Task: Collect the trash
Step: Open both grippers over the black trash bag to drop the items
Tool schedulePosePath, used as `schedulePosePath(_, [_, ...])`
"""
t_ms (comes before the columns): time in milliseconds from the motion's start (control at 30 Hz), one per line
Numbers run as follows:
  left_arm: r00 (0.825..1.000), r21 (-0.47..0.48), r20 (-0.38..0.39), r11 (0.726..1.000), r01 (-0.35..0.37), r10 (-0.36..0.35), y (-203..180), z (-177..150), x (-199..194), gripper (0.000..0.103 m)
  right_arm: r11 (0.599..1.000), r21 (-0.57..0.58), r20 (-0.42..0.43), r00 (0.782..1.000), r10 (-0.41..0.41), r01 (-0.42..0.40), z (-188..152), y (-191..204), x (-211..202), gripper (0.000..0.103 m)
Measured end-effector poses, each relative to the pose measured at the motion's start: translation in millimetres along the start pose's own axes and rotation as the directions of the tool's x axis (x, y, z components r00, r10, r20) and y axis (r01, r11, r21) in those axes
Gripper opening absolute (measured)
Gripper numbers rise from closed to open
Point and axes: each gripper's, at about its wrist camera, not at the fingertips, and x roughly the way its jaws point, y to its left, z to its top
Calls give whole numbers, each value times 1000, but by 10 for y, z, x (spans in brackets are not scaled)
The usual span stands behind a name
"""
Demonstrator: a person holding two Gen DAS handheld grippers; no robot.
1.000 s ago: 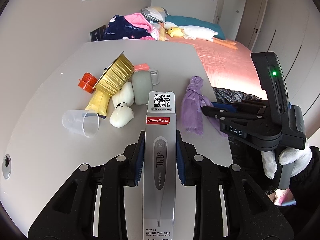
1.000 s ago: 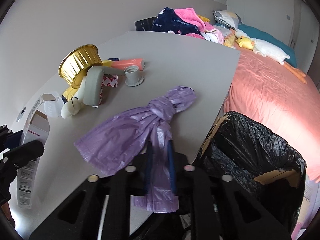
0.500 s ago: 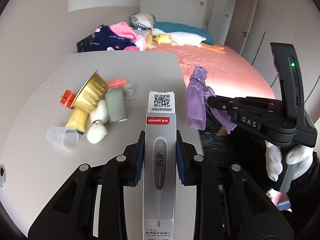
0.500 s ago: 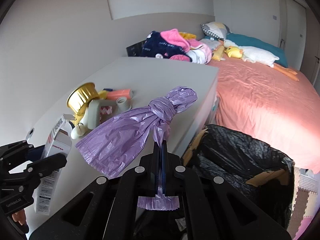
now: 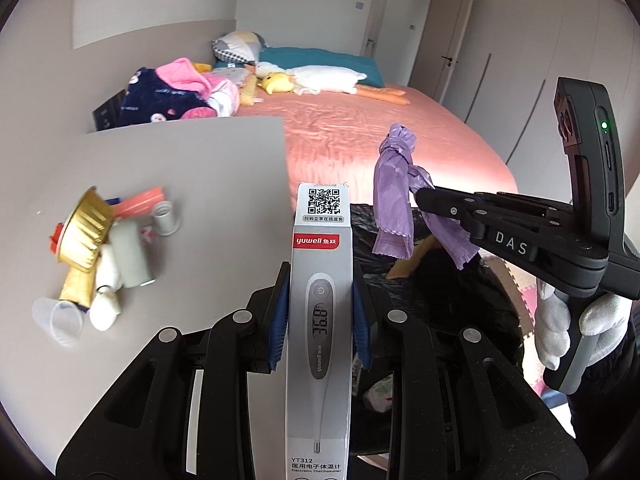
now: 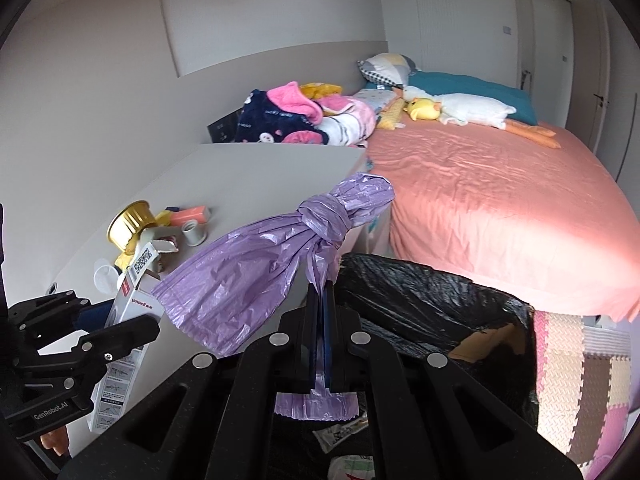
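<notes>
My left gripper (image 5: 320, 312) is shut on a tall grey thermometer box (image 5: 322, 280), held upright over the table's right edge; the same box (image 6: 132, 300) shows at the left of the right wrist view. My right gripper (image 6: 319, 308) is shut on a knotted purple plastic bag (image 6: 280, 248), which hangs in the air above the black-lined trash bin (image 6: 432, 312). In the left wrist view the purple bag (image 5: 394, 196) dangles from the right gripper (image 5: 420, 194), over the bin (image 5: 432, 292). A white-gloved hand (image 5: 576, 328) holds that gripper's handle.
On the grey table (image 5: 180, 160) lies a heap of trash: a gold foil cup (image 5: 86, 232), a clear plastic cup (image 5: 58, 316), white bottles (image 5: 126, 256), an orange tube (image 5: 140, 204). A pink bed (image 6: 500, 200) with clothes and plush toys stands behind. Foam floor mats (image 6: 576, 380) lie beside the bin.
Both grippers have lifted and moved right, off the table toward the bin. The right gripper closed fully on the purple bag and raised it off the table; the box stays gripped.
</notes>
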Motion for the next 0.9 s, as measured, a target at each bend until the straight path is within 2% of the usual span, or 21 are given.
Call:
schedulePosePath(367, [994, 34, -46, 994, 102, -100, -334, 91, 237, 28, 995, 84, 8, 998, -61, 60, -18, -483, -224, 3])
schedulePosePath(400, [989, 35, -66, 990, 135, -132, -363, 88, 279, 30, 994, 93, 6, 998, -63, 62, -18, -516, -237, 3])
schedulePosePath(433, [984, 39, -87, 986, 161, -157, -396, 77, 313, 43, 993, 106, 2, 998, -62, 61, -17, -554, -250, 3])
schedulePosePath(467, [982, 43, -101, 985, 166, -161, -423, 69, 351, 60, 991, 125, 1, 998, -55, 55, -18, -607, -275, 10])
schedulePosePath(500, [984, 48, -108, 988, 150, -144, -448, 61, 373, 97, 987, 146, 1, 998, -59, 59, -15, -653, -298, 19])
schedulePosePath(533, [987, 61, -99, 990, 130, -123, -482, 48, 379, 97, 985, 161, 6, 998, -63, 61, -8, -687, -313, 48])
schedulePosePath(567, [989, 76, -95, 990, 117, -110, -509, 39, 386, 97, 981, 179, 22, 997, -74, 69, -5, -728, -348, 70])
schedulePosePath(700, [989, 69, -91, 990, 122, -115, -510, 23, 371, 97, 974, 203, 52, 992, -111, 99, -9, -805, -430, 72])
schedulePosePath(900, [993, 71, -70, 993, 99, -94, -449, 25, 277, 97, 973, 212, 53, 993, -105, 92, -6, -798, -405, 72])
